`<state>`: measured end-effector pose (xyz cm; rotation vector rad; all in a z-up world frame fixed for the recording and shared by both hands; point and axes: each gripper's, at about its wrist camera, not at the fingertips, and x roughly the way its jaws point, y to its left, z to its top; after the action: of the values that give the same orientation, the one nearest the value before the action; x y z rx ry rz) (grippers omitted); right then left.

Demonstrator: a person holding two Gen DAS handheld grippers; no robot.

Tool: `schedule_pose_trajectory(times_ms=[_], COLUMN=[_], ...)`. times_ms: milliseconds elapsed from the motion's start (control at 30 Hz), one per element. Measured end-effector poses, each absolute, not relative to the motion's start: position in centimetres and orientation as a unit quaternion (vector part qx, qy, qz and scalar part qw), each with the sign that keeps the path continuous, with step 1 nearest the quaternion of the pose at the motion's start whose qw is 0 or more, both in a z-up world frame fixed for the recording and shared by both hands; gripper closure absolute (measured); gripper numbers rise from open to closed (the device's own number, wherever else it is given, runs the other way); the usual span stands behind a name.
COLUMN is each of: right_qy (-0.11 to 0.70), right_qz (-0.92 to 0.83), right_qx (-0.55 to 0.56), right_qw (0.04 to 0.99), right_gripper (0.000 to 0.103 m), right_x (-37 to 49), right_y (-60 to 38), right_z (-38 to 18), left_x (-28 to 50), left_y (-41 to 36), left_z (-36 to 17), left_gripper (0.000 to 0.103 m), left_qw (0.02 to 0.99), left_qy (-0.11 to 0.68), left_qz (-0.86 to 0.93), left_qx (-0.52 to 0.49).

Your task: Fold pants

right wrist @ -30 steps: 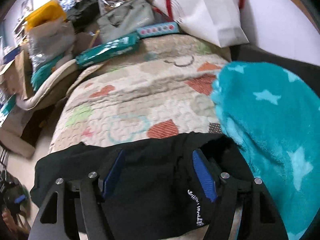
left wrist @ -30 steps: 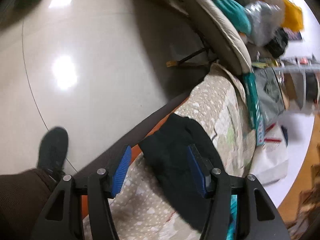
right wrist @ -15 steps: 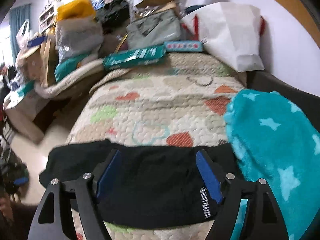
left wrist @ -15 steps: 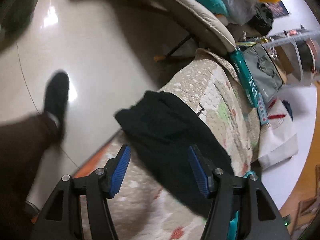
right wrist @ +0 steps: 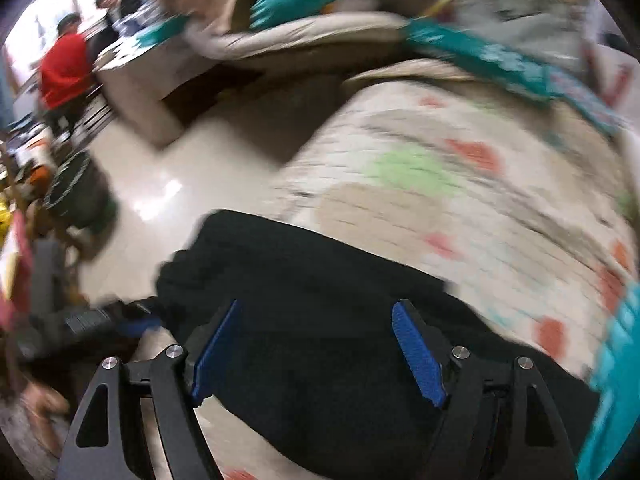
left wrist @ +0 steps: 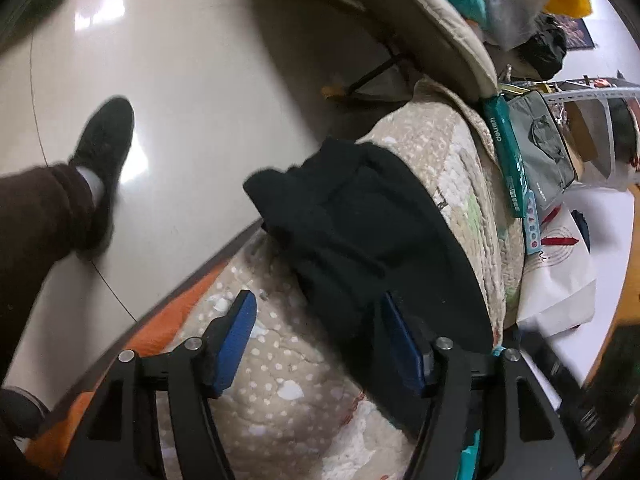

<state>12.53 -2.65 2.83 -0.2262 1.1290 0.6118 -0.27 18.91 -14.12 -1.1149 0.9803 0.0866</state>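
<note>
The black soft-fabric pants (left wrist: 360,232) lie across the quilted beige bedspread (left wrist: 452,168), one end bunched and hanging over the bed edge above the floor. Left gripper (left wrist: 316,344): jaws opening, nothing pinched, the pants' edge just by its right pad. Right gripper (right wrist: 320,352): jaws wide, over the cloth, no grip. The fabric looks limp, light and likely to sag; pinching a hem or corner through both layers should hold best.
</note>
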Motion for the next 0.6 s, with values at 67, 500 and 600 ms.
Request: schedule_pose_trajectory(times_ms=[67, 500, 600], right_qy=[0.536, 0.594, 0.588], right_qz=[0.302, 0.362, 0.381], right_qx=[-0.124, -0.258, -0.28], right_qw=[0.779, 0.671, 0.656], right_gripper=[0.021, 0.021, 0.061], right_x=[14.1, 17.9, 16.6], right_y=[0.5, 13.9, 15.0], right_z=[1.9, -7.4, -8.2], left_x=[-0.2, 1.7, 2.1], left_y=[19.5, 21.5, 21.2], left_z=[-14.9, -17.6, -17.2], left_gripper=[0.038, 0.027, 0.039], left_qw=[0.725, 0.689, 0.699], left_qy=[0.444, 0.419, 0.43], left_qz=[0.044, 0.061, 0.068], left_qx=[-0.525, -0.588, -0.568])
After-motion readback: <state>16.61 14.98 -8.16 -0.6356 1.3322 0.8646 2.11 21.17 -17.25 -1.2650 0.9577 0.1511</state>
